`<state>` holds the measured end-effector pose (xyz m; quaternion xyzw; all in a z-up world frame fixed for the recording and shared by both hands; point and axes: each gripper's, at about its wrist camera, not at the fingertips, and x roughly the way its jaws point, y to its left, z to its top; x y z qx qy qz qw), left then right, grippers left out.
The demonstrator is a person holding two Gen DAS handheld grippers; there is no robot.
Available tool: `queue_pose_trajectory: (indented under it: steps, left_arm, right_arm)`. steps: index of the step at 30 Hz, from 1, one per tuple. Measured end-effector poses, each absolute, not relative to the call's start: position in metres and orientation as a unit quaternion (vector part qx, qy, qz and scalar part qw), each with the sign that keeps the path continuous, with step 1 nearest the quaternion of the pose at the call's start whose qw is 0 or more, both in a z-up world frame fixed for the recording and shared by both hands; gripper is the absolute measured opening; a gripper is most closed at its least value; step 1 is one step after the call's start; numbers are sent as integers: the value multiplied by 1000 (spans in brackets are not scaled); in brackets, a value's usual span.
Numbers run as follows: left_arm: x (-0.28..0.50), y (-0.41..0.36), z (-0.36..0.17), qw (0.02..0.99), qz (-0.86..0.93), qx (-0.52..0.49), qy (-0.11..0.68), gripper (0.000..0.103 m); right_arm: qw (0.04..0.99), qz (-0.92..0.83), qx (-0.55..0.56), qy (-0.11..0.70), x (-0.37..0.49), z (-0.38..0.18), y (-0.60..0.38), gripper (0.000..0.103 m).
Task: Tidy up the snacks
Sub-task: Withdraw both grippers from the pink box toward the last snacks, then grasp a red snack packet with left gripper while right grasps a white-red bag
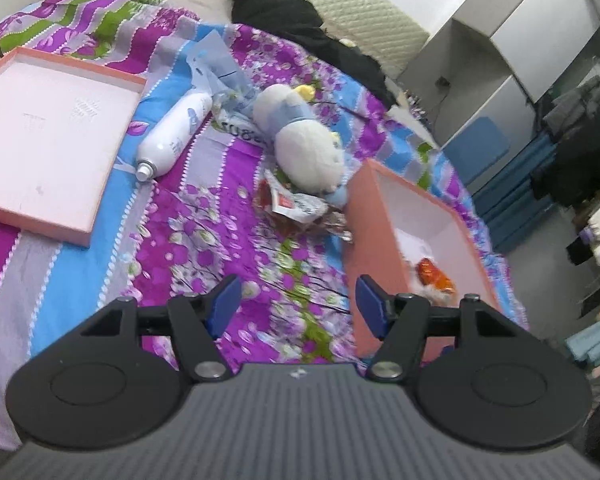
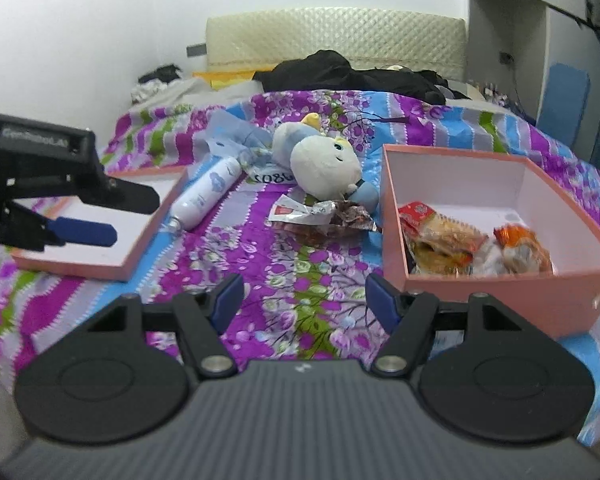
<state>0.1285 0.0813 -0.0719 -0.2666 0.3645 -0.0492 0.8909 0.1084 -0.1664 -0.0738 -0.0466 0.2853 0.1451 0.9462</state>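
A pink box (image 2: 480,292) sits on the bed at the right and holds several snack packets (image 2: 444,240), one of them orange (image 2: 520,244). The box also shows in the left wrist view (image 1: 376,240) with an orange packet (image 1: 434,276) inside. Loose snack wrappers (image 2: 320,220) lie on the bedspread just left of the box, in front of the plush toy; they also show in the left wrist view (image 1: 296,208). My left gripper (image 1: 296,304) is open and empty above the bedspread. My right gripper (image 2: 304,300) is open and empty, near the box's front left corner.
The pink box lid (image 1: 48,148) lies open side up at the left. A white spray bottle (image 1: 176,132), a white and blue plush toy (image 1: 304,140) and crumpled plastic lie mid-bed. Black clothes (image 2: 340,72) sit by the headboard. The left gripper shows in the right view (image 2: 84,216).
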Motion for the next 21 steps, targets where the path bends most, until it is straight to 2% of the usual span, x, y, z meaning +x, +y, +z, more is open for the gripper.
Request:
queue_pose_trajectory:
  steps: [13,17,18,21]
  left_arm:
    - [265,113,-168,880,-29,-242,407,45]
    - [302,126,-193,874,-33,-248,417,43]
    - [310,129,-197,872,-36,-252,418,43]
    - [332,134,-212,867,-46,-265,419,43]
  right_arm:
    - [905,190,-261,277,241,-113,-94,69]
    - [883,208,-304,292,279,-138,-73,64]
    - [880,210,-302,300,288,-142,-70,60]
    - [880,202,-295,312,315,-154,-59,60]
